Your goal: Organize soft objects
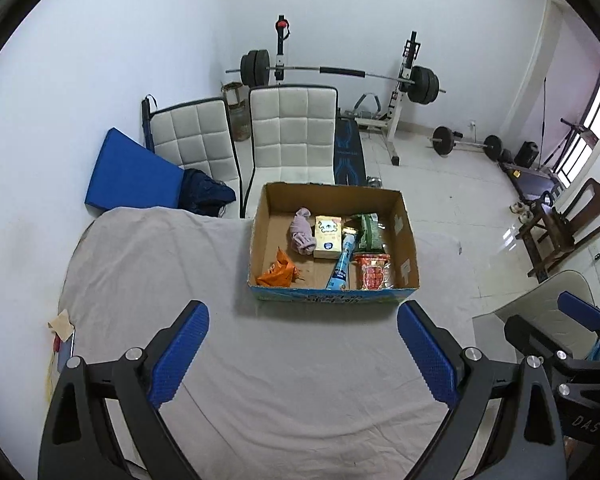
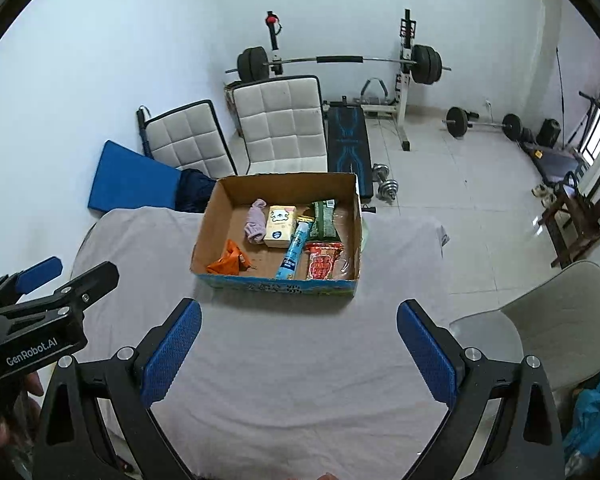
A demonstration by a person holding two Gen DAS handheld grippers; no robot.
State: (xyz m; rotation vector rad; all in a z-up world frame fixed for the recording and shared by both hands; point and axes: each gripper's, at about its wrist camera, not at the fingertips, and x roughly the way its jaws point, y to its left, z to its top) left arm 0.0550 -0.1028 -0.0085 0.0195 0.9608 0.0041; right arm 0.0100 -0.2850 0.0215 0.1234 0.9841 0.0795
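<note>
An open cardboard box [image 1: 404, 236] [image 2: 210, 216] stands at the far side of a table covered with a grey cloth [image 1: 260, 360] [image 2: 284, 352]. In it lie a lilac sock [image 1: 302, 232] [image 2: 255, 220], an orange packet [image 1: 278, 270] [image 2: 228, 262], a cream carton [image 1: 328, 236] [image 2: 280, 220], a blue tube [image 1: 340, 268] [image 2: 292, 254], a green packet [image 1: 366, 230] [image 2: 323, 220] and a red packet [image 1: 372, 272] [image 2: 320, 264]. My left gripper [image 1: 303, 350] is open and empty, hovering over the cloth in front of the box. My right gripper [image 2: 299, 350] is open and empty beside it.
Two white padded chairs [image 1: 292, 132] [image 2: 280, 120] and a blue mat [image 1: 132, 172] stand behind the table. A barbell rack [image 1: 340, 72] and dumbbells [image 2: 384, 184] are farther back. A grey chair [image 2: 552, 320] is at the right. A paper scrap [image 1: 62, 324] lies at the table's left edge.
</note>
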